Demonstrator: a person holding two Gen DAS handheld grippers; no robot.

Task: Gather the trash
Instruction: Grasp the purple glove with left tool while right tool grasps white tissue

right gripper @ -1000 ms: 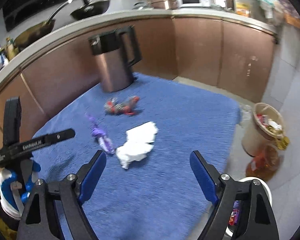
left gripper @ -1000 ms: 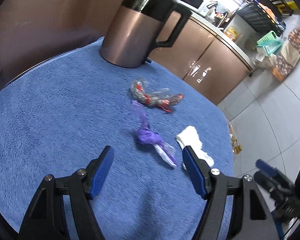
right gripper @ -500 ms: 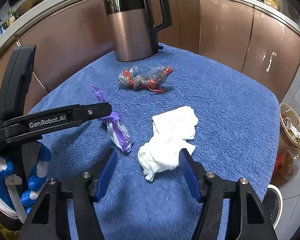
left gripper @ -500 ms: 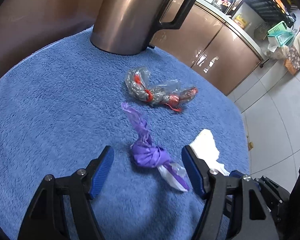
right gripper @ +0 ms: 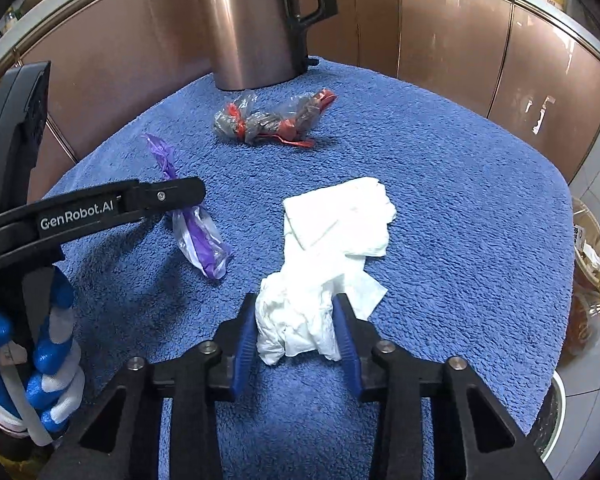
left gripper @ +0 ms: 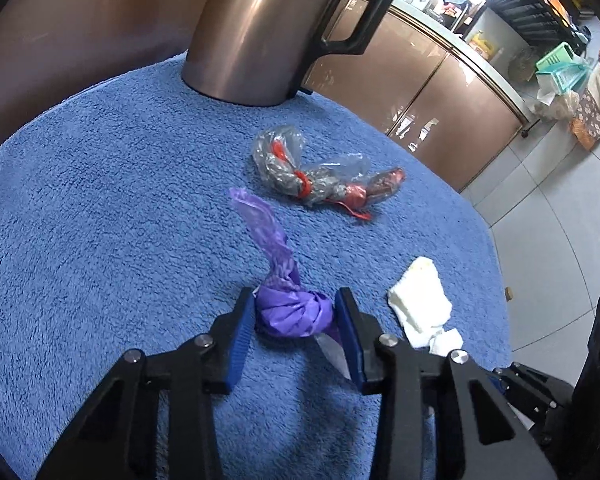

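Observation:
A knotted purple plastic bag [left gripper: 292, 314] lies on the blue towel [left gripper: 100, 200]. My left gripper [left gripper: 294, 295] is closing on its wad, and both blue pads touch it. A crumpled white tissue [right gripper: 332, 220] lies to the right of the bag. My right gripper [right gripper: 296, 300] is closing on the tissue's near bunched end, pads against it on both sides. A clear wrapper with red bits [left gripper: 312, 176] lies farther back, untouched. In the right wrist view one left finger [right gripper: 164, 194] covers the bag's knot, and the bag's tail [right gripper: 200, 240] shows below it.
A copper-coloured kettle [right gripper: 252, 28] with a black handle stands at the towel's far edge. Brown cabinet doors [right gripper: 440, 28] run behind. A bin with rubbish [right gripper: 588, 248] sits on the tiled floor to the right. A hand in a blue-and-white glove [right gripper: 56, 360] holds the left gripper.
Both grippers dropped toward the towel and moved forward. The left jaws narrowed around the purple bag's wad, and the right jaws narrowed around the tissue's near end.

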